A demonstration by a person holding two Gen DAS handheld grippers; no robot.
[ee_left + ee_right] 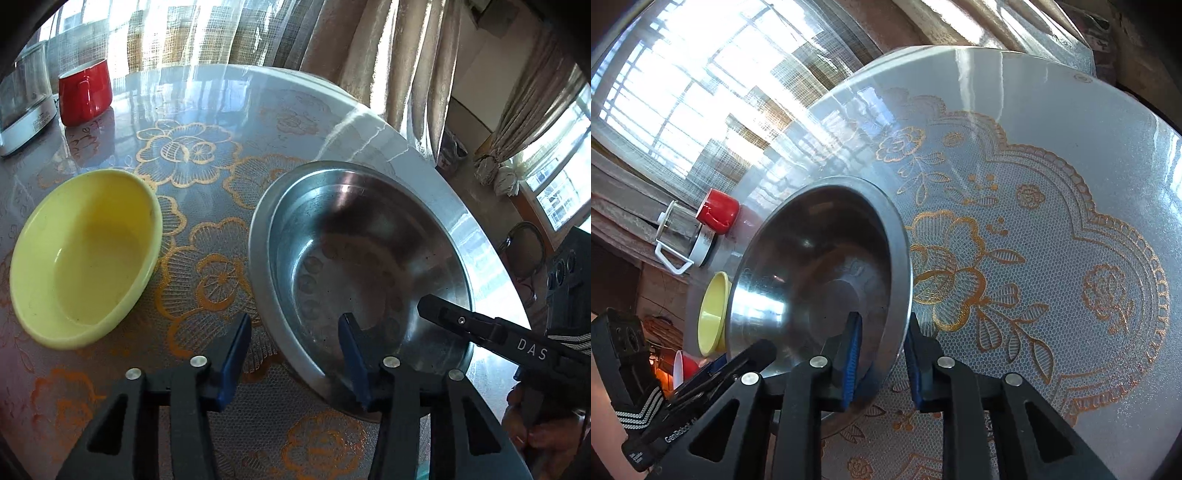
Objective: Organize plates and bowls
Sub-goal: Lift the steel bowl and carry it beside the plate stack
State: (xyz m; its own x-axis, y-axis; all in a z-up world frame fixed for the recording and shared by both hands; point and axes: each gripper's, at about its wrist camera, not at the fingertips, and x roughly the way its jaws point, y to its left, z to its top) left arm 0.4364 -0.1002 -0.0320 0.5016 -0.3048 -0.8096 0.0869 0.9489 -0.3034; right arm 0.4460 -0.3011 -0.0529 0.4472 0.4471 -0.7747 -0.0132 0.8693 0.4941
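Steel bowl (354,236) upright beside yellow bowl (85,251).

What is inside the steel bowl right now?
The steel bowl holds no food or dish, only reflections. One blue pad of each gripper reaches over its rim: left gripper, right gripper. The tablecloth under it is hidden.

"DAS" and "GenRobot" on the tongs (436,310).

Black gripper (295,354), blue-padded fingers (234,360), silver screws
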